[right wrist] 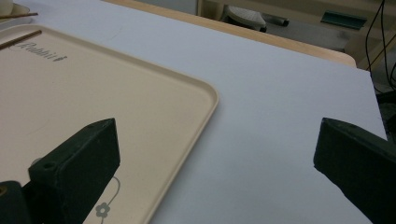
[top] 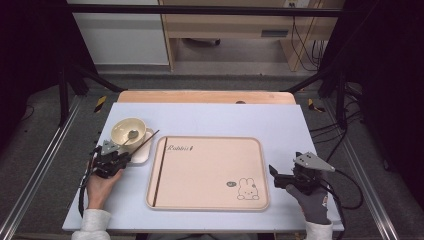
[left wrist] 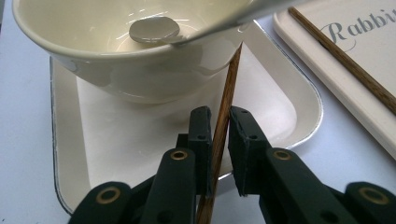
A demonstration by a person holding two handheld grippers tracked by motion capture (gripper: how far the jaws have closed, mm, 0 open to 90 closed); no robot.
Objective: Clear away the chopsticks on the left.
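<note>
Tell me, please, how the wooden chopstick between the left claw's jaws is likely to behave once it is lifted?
The chopstick looks thin, straight and wooden, so it is probably stiff and light. The left claw holds it near one end, so the long free end may droop or pivot. Its narrow, smooth shaft could slip or roll between the jaws, perhaps knocking the bowl beside it.

Wooden desk (top: pixel 235 22) behind, grey floor (top: pixel 45 150) around.
</note>
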